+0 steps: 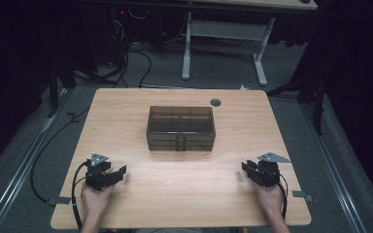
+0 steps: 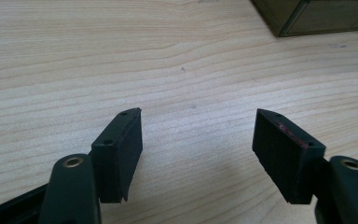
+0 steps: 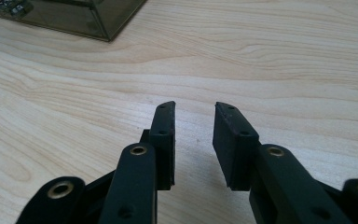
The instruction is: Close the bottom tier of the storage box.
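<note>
The smoky clear box (image 1: 180, 127) is seen at the table's (image 1: 126, 111) centre, well apart from both grippers, w/ its corner caught at the top edge of each gripper view. The left gripper (image 1: 121, 171) is held near the front-left edge, jaws spread wide w/ nothing btwn them, only bare wood. The right gripper (image 1: 245, 167) is held near the front-right edge, jaws parted narrowly, also empty.

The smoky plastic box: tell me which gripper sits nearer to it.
Left, slightly. The left gripper rests near-left of the box; the right gripper sits near-right, a bit farther.
</note>
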`<state>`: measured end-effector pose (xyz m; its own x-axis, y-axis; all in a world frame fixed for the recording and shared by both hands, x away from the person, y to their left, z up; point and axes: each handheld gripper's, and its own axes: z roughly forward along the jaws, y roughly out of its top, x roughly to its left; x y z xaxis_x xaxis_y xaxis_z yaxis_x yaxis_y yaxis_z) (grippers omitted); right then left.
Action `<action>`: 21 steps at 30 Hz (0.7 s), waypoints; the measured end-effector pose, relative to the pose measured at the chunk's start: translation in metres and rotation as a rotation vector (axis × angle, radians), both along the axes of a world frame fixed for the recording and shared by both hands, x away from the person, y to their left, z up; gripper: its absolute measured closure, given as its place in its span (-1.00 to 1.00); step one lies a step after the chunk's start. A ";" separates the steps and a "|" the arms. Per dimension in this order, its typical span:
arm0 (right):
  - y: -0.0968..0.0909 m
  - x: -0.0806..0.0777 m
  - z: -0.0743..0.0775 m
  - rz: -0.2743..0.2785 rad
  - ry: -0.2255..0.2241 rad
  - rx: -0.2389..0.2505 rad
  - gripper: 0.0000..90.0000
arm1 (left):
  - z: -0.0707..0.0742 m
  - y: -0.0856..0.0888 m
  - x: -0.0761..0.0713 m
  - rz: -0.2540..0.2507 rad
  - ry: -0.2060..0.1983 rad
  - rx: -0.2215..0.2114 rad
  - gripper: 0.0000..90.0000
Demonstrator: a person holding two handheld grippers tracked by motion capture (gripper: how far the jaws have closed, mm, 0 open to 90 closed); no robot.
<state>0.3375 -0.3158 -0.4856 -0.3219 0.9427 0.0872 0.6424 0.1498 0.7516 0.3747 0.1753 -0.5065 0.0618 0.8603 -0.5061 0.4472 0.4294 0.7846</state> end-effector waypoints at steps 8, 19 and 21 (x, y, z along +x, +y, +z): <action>-0.002 0.002 -0.003 -0.016 -0.010 -0.021 0.51 | -0.005 0.000 0.001 0.014 -0.017 0.015 -0.26; -0.003 0.004 -0.012 -0.044 0.000 -0.027 0.43 | -0.009 -0.001 0.001 0.024 -0.050 0.050 -0.26; -0.002 0.004 -0.014 -0.043 0.014 -0.030 0.40 | -0.009 0.000 0.001 0.021 -0.048 0.049 -0.26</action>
<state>0.3416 -0.3178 -0.5000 -0.2800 0.9580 0.0628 0.6592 0.1443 0.7380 0.3756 0.1749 -0.5158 0.0672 0.8853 -0.4601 0.3998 0.3986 0.8254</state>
